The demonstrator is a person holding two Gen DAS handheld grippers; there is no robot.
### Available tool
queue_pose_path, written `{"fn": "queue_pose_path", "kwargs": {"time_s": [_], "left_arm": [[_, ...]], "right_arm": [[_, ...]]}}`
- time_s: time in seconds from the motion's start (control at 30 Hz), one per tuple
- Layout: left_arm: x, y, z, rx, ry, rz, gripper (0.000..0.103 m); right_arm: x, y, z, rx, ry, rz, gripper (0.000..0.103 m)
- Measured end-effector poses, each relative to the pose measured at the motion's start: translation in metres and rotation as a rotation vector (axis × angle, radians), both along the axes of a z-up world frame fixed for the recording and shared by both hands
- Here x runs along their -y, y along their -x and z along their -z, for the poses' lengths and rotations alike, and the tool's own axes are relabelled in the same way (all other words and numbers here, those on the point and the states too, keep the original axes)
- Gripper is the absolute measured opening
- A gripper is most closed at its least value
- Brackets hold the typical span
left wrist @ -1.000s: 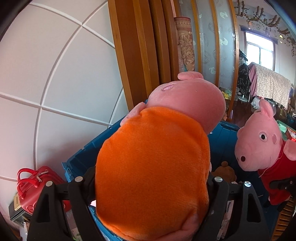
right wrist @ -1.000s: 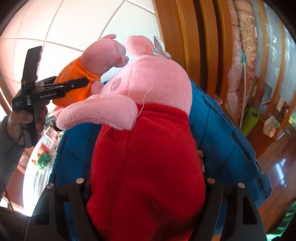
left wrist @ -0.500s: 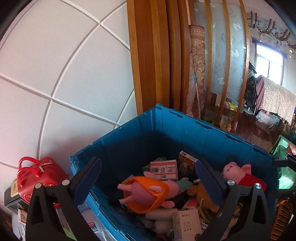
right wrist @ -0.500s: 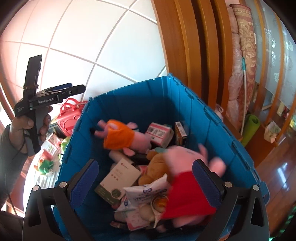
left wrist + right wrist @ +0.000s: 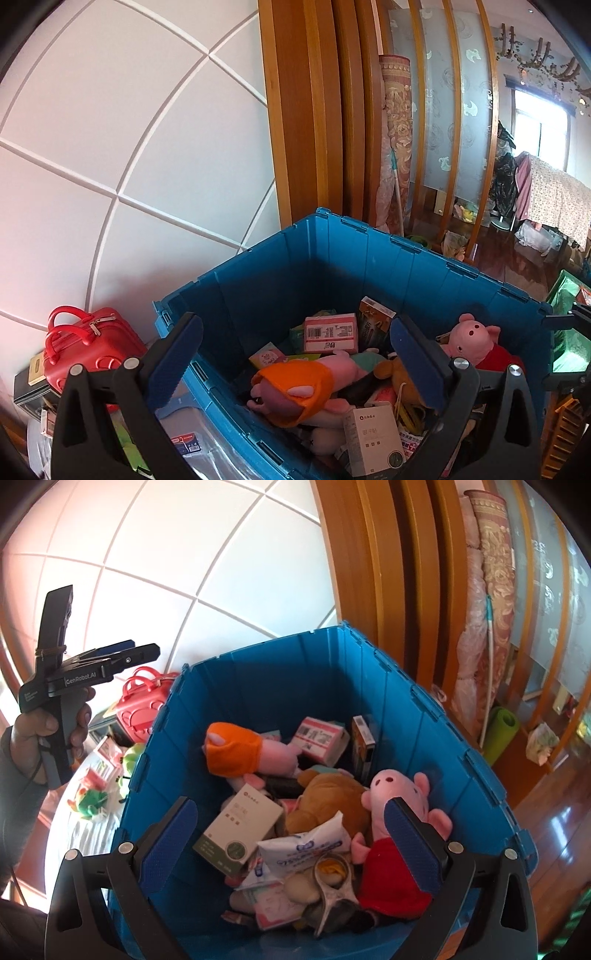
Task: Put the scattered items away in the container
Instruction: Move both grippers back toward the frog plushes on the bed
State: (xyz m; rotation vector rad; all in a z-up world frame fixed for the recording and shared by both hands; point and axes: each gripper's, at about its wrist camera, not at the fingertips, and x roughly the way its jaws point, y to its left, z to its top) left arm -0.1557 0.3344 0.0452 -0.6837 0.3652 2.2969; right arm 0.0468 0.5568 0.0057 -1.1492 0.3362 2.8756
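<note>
Both of my grippers hang empty above the blue container [image 5: 332, 657]. My left gripper [image 5: 295, 354] has its jaws spread wide with nothing between them; 1 second ago it clamped the orange-dressed pig plush [image 5: 295, 387], which now lies on its side in the container, on top of the other contents and towards the left wall. My right gripper [image 5: 291, 830] is likewise released; 1 second ago it gripped the red-dressed pig plush [image 5: 399, 812], which now rests face up against the container's right wall, just beside a brown plush [image 5: 325, 794]. Half a second ago the red-dressed plush was a blur in motion; now it is sharp. 2 boxes, a pink box [image 5: 319, 736] and a white box [image 5: 240, 830], lie among the toys. Outside the container, to its left, stands a red case [image 5: 88, 339].
</note>
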Motion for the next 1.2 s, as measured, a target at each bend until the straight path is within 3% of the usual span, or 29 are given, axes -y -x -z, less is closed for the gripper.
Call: {"fn": "queue_pose_path", "kwargs": {"time_s": [0.27, 0.53, 0.97, 1.2], "left_arm": [[0.028, -0.012, 0.004, 0.008, -0.009, -0.032, 0.102], [0.083, -0.026, 0.011, 0.015, -0.001, -0.095, 0.102], [0.249, -0.031, 0.039, 0.051, 0.036, -0.328, 0.102], [0.344, -0.032, 0.068, 0.117, 0.049, -0.44, 0.102]], "right_arm": [[0.018, -0.005, 0.001, 0.004, -0.03, -0.025, 0.103], [0.059, -0.007, -0.011, -0.035, -0.027, -0.088, 0.103], [0.186, 0.03, -0.011, -0.032, -0.049, -0.263, 0.103], [0.274, 0.058, 0.0, -0.019, -0.066, -0.364, 0.103]]}}
